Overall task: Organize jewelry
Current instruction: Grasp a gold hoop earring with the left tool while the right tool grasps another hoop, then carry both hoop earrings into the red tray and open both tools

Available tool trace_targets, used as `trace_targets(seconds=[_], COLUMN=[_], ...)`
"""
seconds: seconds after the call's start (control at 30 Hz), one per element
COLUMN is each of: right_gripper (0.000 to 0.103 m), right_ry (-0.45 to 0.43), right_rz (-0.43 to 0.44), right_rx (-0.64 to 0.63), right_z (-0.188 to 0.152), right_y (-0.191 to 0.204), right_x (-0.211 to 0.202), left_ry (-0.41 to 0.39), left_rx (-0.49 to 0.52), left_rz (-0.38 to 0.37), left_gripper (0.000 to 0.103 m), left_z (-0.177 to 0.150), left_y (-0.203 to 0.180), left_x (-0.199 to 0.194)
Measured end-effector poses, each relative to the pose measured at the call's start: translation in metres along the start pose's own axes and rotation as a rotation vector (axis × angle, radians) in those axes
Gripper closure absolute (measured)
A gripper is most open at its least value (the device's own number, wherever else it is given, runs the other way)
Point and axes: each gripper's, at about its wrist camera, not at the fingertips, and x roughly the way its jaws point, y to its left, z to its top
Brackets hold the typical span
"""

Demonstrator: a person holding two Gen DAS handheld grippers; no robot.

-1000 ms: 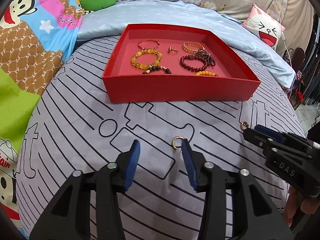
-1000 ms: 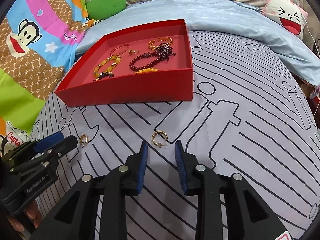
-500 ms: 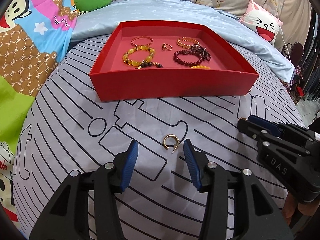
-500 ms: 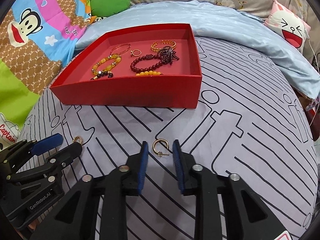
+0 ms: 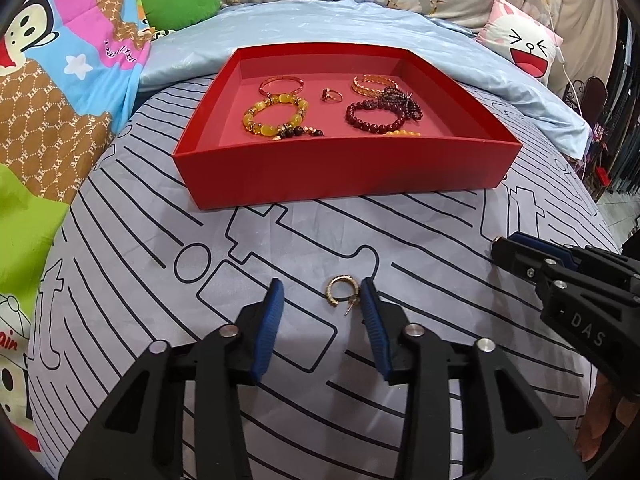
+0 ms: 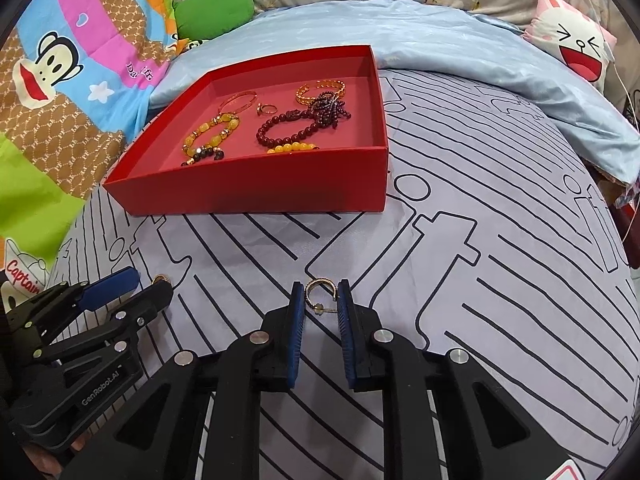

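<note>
The left tool (image 5: pixel 322 296) is closing around a small gold hoop earring (image 5: pixel 340 290) that lies on the bed's striped sheet (image 5: pixel 132 280), near the bed's front edge; its blue pads do not yet press the hoop, which sits close to the right pad. The right tool (image 6: pixel 320 294) has its pads drawn in on a second gold hoop earring (image 6: pixel 319 289) (the hoop looks pinched between them, its post jutting sideways). The red tray (image 5: pixel 344 176), already holding bracelets and a ring, stands further back on the bed.

The hoops are thin and flat: a pad could snag the sheet, or flick the off-centre hoop away.

Only the right wrist view shows the right tool's earring; the left wrist view shows that tool's black body alone.
</note>
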Motion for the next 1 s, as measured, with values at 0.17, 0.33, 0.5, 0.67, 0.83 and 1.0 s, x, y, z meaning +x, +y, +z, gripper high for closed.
trace_targets(seconds=[0.17, 0.33, 0.5, 0.67, 0.83, 1.0], right_gripper=[0.087, 0.087, 0.087, 0.087, 0.087, 0.087], right_ry=[-0.001, -0.005, -0.019, -0.05, -0.083, -0.124], right_rz=[0.005, 0.012, 0.022, 0.042, 0.067, 0.078], right_rx=[-0.003, -0.006, -0.014, -0.024, -0.037, -0.054], right_z=[0.0, -0.001, 0.001, 0.011, 0.028, 0.052], right_y=[0.002, 0.006, 0.011, 0.018, 0.025, 0.032], right_x=[-0.001, -0.005, -0.014, -0.027, -0.037, -0.042], left_ry=[0.004, 0.009, 0.005, -0.024, -0.054, -0.09], left_rx=[0.007, 0.016, 0.005, -0.004, -0.004, -0.021], left_rz=[-0.021, -0.03, -0.038, -0.052, -0.054, -0.051], left_gripper=[0.085, 0.085, 0.085, 0.085, 0.085, 0.085], left_z=[0.002, 0.002, 0.006, 0.019, 0.038, 0.065], left_y=[-0.001, -0.004, -0.006, -0.005, -0.002, 0.007], left_x=[0.001, 0.0, -0.008, -0.023, -0.035, -0.039])
